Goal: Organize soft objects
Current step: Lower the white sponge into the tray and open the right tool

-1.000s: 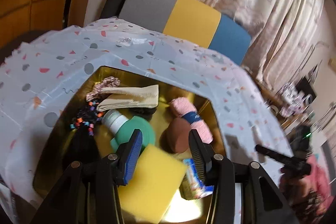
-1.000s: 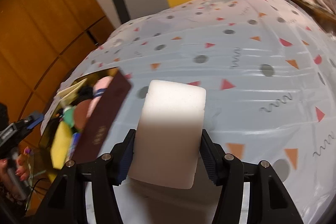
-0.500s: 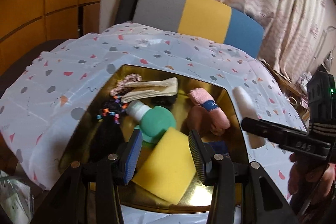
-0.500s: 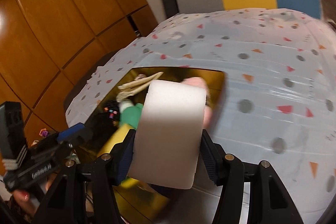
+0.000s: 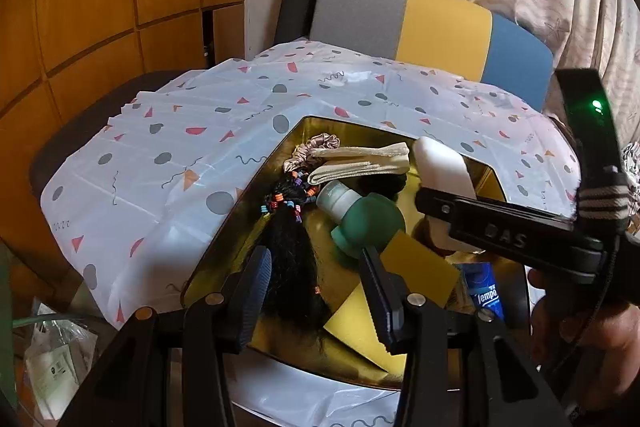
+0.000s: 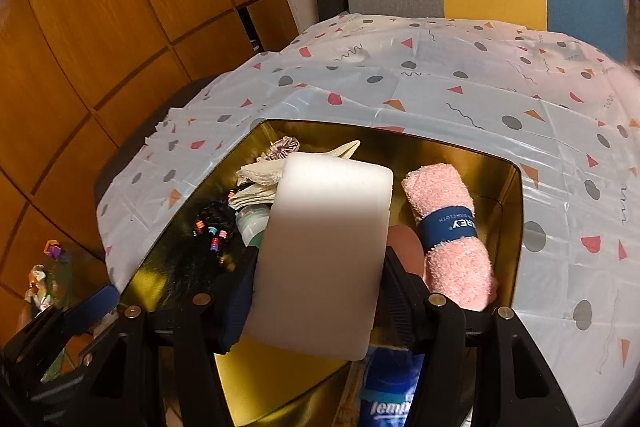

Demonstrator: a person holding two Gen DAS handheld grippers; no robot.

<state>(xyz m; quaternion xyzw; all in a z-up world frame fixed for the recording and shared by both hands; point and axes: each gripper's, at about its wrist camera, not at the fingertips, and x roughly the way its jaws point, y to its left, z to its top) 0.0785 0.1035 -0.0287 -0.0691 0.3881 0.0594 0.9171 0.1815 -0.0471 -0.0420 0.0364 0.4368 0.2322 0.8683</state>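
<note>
White sponge [image 6: 324,251] sits clamped in the right gripper [image 6: 320,291] above the gold tray [image 6: 516,203]; the left gripper [image 5: 316,291] hangs empty, jaws apart, at the tray's near edge.

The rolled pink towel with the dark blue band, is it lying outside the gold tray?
No, the rolled pink towel lies inside the gold tray, along its right wall.

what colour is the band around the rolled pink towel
Navy blue band with pale lettering; clearest in the right wrist view.
</note>
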